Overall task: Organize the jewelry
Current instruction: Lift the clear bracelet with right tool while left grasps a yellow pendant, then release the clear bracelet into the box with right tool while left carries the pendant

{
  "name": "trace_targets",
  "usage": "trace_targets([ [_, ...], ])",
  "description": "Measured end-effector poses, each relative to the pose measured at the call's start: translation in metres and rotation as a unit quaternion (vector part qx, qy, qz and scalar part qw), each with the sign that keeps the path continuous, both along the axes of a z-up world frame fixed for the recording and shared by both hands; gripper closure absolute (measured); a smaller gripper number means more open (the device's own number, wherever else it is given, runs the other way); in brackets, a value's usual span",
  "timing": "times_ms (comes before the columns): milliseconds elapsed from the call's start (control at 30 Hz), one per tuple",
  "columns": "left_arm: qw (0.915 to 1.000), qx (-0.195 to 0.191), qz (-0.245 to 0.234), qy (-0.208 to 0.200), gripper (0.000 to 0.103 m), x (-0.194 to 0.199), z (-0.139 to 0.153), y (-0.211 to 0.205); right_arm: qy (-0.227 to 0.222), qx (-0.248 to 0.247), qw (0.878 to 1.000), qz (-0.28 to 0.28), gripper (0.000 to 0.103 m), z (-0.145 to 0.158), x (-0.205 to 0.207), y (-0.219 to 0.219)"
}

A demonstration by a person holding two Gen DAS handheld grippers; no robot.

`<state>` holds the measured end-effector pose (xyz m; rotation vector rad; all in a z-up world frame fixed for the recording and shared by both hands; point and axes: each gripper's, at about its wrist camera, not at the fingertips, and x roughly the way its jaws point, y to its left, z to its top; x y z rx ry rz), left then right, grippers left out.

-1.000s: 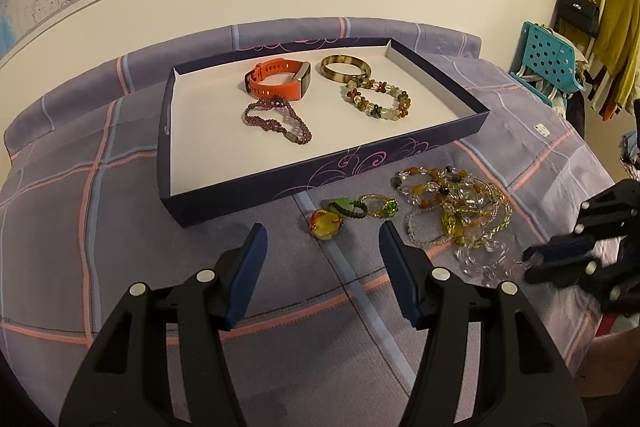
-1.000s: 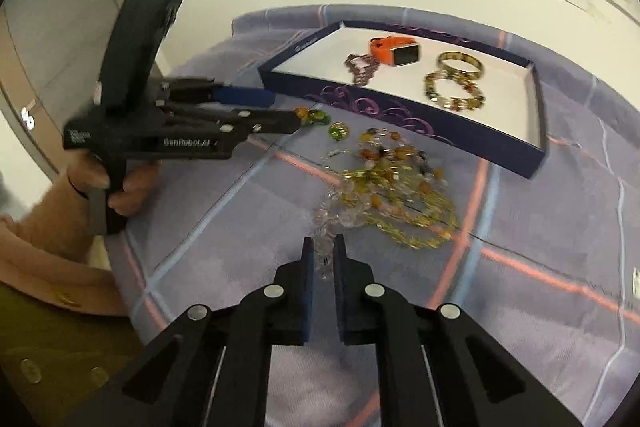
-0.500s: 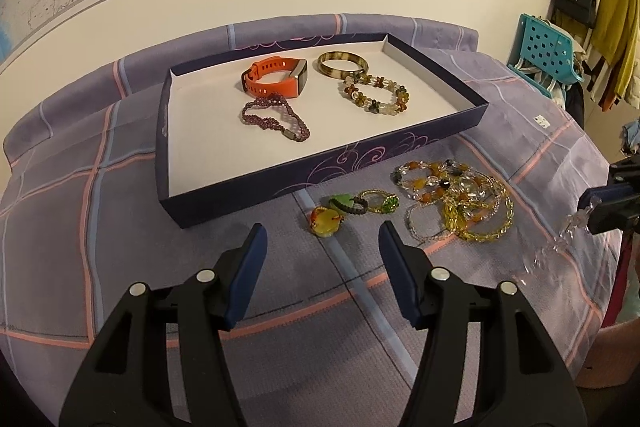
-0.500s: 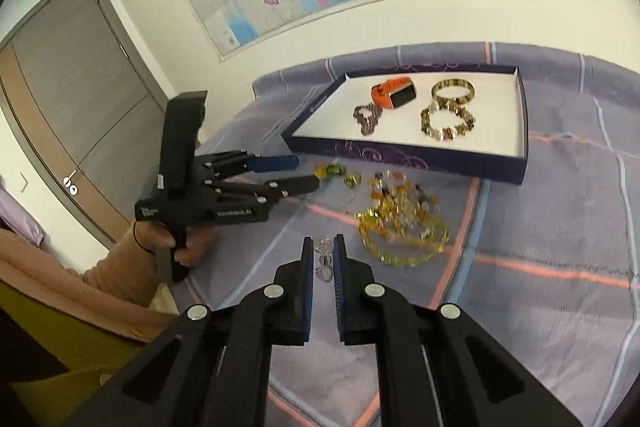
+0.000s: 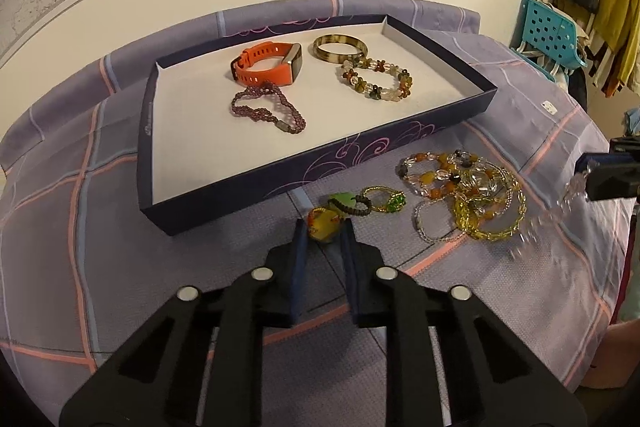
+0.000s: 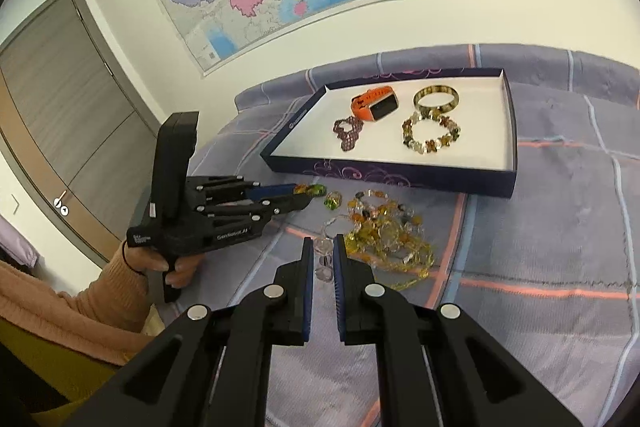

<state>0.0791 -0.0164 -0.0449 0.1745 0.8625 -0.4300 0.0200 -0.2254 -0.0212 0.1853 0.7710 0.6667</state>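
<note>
— Amber-yellow pendant [image 5: 323, 225]: where was it?
— Between your left gripper [image 5: 323, 235] jaws as they were closing, before the tray [image 5: 224, 183].
— And your right gripper [image 6: 322, 253]?
— Pinching a clear bead bracelet [image 6: 323, 259]; only the right view showed your hand [image 6: 176, 267].

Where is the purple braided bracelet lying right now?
The purple braided bracelet lies inside the tray, just in front of the orange watch and left of the flower-bead bracelet in the left wrist view.
</note>
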Motion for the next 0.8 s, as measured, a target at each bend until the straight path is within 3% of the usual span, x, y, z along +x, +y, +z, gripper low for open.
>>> trace_targets([
  [800, 0.9976, -0.046, -0.001, -0.052, 0.086, -0.013, 0.049, 0.012, -0.036, 0.014, 0.999, -0.026, 0.095, 0.035, 0.032, -0.005],
])
